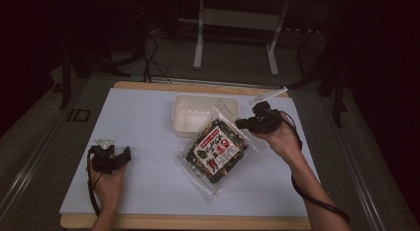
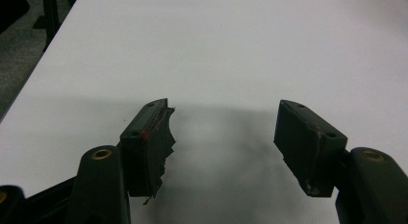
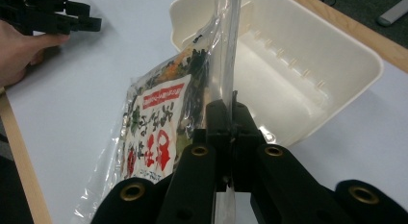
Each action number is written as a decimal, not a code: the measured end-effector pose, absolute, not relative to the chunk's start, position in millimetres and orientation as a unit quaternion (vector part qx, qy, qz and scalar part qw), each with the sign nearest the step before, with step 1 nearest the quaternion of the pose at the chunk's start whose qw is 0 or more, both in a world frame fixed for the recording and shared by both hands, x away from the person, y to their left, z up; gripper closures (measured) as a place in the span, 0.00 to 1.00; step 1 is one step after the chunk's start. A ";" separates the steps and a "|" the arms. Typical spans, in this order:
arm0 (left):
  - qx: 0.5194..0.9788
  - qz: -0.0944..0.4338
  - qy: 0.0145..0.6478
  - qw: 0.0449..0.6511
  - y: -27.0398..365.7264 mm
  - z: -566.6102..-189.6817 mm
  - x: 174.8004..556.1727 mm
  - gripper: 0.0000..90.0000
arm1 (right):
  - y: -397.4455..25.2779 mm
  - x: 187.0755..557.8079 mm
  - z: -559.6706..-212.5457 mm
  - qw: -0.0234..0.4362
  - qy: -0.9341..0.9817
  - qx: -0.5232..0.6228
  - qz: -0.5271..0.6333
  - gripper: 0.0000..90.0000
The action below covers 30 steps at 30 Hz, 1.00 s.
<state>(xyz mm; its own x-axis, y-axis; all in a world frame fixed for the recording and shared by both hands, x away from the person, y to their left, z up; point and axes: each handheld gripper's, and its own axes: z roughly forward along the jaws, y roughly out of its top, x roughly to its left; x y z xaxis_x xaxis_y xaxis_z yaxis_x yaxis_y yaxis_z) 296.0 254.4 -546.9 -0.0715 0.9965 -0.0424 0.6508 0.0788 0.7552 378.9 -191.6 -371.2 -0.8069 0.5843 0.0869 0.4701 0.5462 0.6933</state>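
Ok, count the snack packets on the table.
1. The snack packet lies mid-table, its far edge against the white tray, pinched by the right gripper.

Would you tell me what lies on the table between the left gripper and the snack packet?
Nothing: in the high view, bare white table separates the open left gripper from the snack packet.

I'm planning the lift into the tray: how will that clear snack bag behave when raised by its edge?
The snack bag will probably sag: the right gripper pinches only thin clear film, which already bends. It looks light, flat and loosely filled. The glossy film may slip. The white tray sits touching it, so the lift is short.
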 end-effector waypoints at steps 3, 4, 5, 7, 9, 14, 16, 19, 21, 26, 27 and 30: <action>0.613 0.291 0.672 0.297 254.4 -546.9 296.1 0.42 | -192.6 379.3 -367.6 0.082 0.875 0.299 0.370 0.99; 0.613 0.291 0.672 0.297 254.4 -547.0 296.1 0.42 | -192.8 379.3 -366.5 0.083 0.875 0.299 0.371 0.99; 0.614 0.291 0.672 0.296 254.4 -546.9 296.0 0.42 | -192.9 379.4 -365.4 0.084 0.875 0.299 0.371 0.99; 0.613 0.291 0.672 0.296 254.5 -546.9 296.0 0.42 | -193.0 379.1 -363.2 0.083 0.875 0.298 0.371 0.99; 0.613 0.290 0.672 0.296 254.5 -547.1 296.2 0.42 | -192.9 379.1 -361.1 0.083 0.876 0.294 0.373 0.99; 0.613 0.290 0.672 0.296 254.5 -547.1 296.2 0.42 | -192.9 378.0 -353.8 0.081 0.874 0.290 0.380 0.99; 0.613 0.290 0.672 0.296 254.5 -547.1 296.2 0.42 | -192.7 377.9 -352.1 0.083 0.875 0.288 0.380 0.99; 0.614 0.289 0.672 0.294 254.5 -547.2 296.5 0.41 | -192.1 376.5 -344.6 0.085 0.876 0.282 0.382 0.99; 0.614 0.289 0.673 0.294 254.4 -547.3 296.6 0.41 | -191.6 375.4 -341.0 0.082 0.876 0.276 0.387 0.99; 0.614 0.290 0.673 0.294 254.4 -547.2 296.4 0.41 | -188.5 372.9 -333.6 0.084 0.878 0.266 0.388 0.99; 0.614 0.290 0.672 0.294 254.6 -547.1 296.4 0.41 | -187.9 372.6 -332.1 0.084 0.879 0.265 0.387 0.99; 0.614 0.290 0.673 0.294 254.6 -547.1 296.3 0.41 | -186.4 371.8 -328.7 0.094 0.879 0.260 0.388 0.99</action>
<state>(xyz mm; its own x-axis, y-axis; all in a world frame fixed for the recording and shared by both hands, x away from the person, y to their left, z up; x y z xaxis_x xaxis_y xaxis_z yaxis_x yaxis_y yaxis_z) 296.3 254.6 -547.1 -0.0727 0.9965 -0.0401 0.6554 0.0780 0.7513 371.8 -186.4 -328.7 -0.8468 0.5307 0.0367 0.3849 0.5638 0.7307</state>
